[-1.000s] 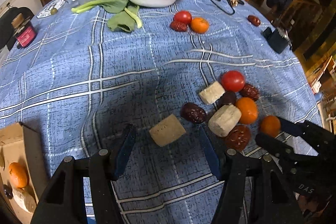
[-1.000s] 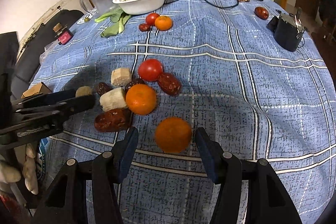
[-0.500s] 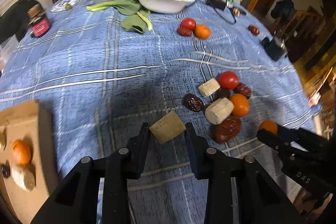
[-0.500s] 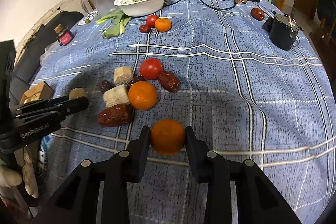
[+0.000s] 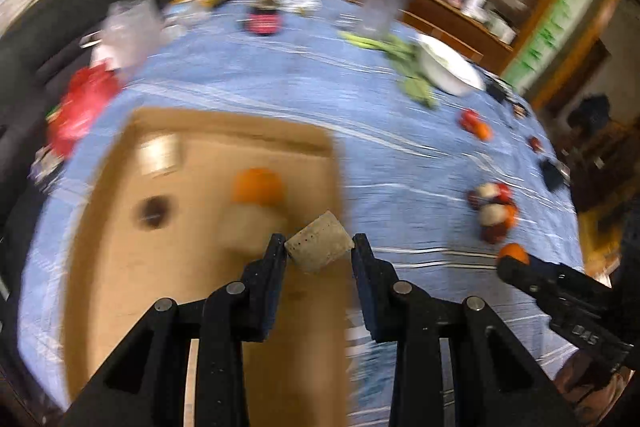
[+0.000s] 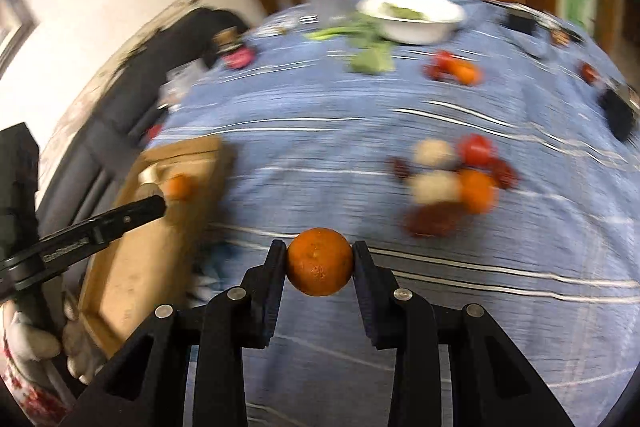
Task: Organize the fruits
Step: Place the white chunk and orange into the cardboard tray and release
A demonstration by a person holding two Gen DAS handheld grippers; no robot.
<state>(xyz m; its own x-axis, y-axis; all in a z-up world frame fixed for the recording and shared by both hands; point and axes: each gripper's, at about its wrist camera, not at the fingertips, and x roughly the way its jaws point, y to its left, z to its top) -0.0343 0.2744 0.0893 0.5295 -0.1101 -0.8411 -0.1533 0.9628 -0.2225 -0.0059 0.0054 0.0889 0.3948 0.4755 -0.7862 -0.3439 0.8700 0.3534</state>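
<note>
My left gripper (image 5: 319, 247) is shut on a beige cut chunk (image 5: 320, 247) and holds it above the right edge of a cardboard box (image 5: 120, 227). Inside the box lie an orange (image 5: 258, 185), a dark date (image 5: 153, 211) and a pale chunk (image 5: 248, 223), all blurred. My right gripper (image 6: 320, 261) is shut on an orange (image 6: 320, 261), lifted over the blue checked tablecloth (image 6: 500, 307). A pile of tomato, orange, dates and pale chunks (image 6: 452, 183) lies on the cloth to its upper right. The cardboard box (image 6: 152, 247) sits to its left, with the left gripper's finger (image 6: 132, 213) over it.
A white bowl (image 6: 412, 17) with greens, leafy vegetables (image 6: 370, 61) and a small group of tomato and orange (image 6: 456, 69) sit at the far side. A black device (image 6: 618, 115) is at the right edge. A red bag (image 5: 80, 103) lies left of the box.
Both grippers closed on their items, then lifted them and swung left: the left one carried the chunk over the cardboard box, the right one raised the orange off the cloth.
</note>
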